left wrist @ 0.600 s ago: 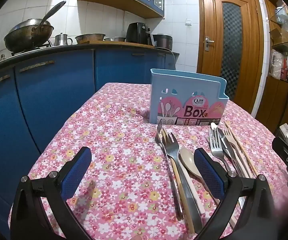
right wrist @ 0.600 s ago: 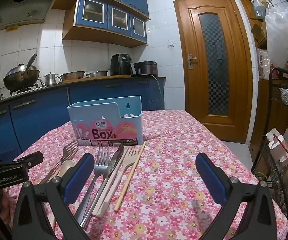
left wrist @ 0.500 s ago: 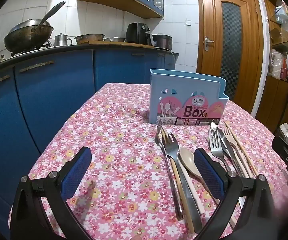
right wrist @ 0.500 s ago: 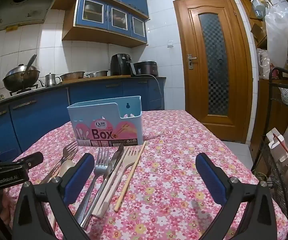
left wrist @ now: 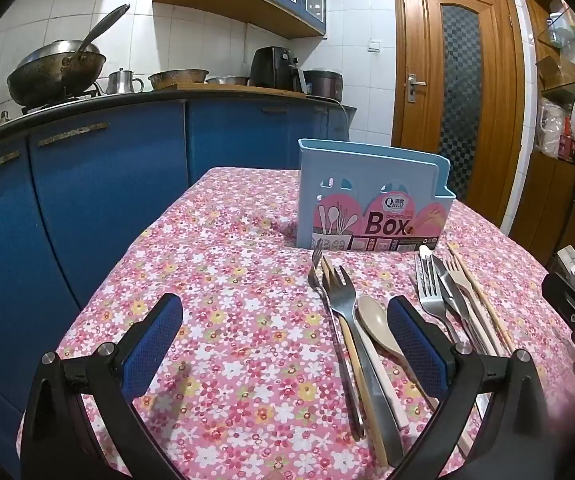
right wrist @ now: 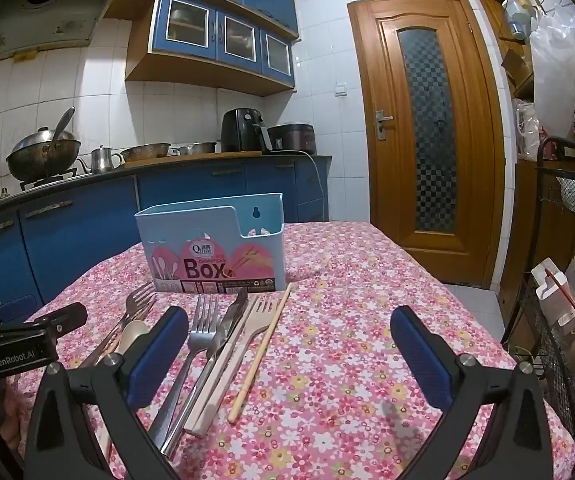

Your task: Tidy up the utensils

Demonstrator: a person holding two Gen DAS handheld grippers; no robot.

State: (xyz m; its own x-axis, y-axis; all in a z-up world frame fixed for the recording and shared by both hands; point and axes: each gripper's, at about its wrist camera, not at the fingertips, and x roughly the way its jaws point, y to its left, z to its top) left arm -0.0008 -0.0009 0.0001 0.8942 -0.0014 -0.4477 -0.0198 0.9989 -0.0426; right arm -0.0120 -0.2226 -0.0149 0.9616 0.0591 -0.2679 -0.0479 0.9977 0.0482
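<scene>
Hovering low over a table draped in a pink floral tablecloth [left wrist: 223,288], the left gripper [left wrist: 285,344] has its blue-padded jaws spread wide apart with nothing between them. The right gripper [right wrist: 289,354] is likewise spread wide and holds nothing.

At the far middle of the table stands a light blue plastic utensil box [right wrist: 215,246] with a pink label reading "Box"; nothing shows above its rim.

Two loose groups of cutlery lie flat on the cloth just near of the box, handles pointing to the near edge. The left group holds a steel fork [left wrist: 343,300], a second steel fork [left wrist: 316,268] partly under it, a beige plastic spoon [left wrist: 373,322] and a wooden chopstick [left wrist: 357,364] lying between them. The right group holds a steel fork [right wrist: 203,324], a steel knife with a pale handle [right wrist: 233,316], a beige plastic fork [right wrist: 263,316] and a single wooden chopstick [right wrist: 261,350] on its right side.

The left gripper's right finger [left wrist: 415,344] sits between the two groups; the right gripper's left finger [right wrist: 159,350] does the same in its own view.

Blue kitchen cabinets [left wrist: 99,200] run along the left, and a wooden door [right wrist: 427,128] stands at the far right.
</scene>
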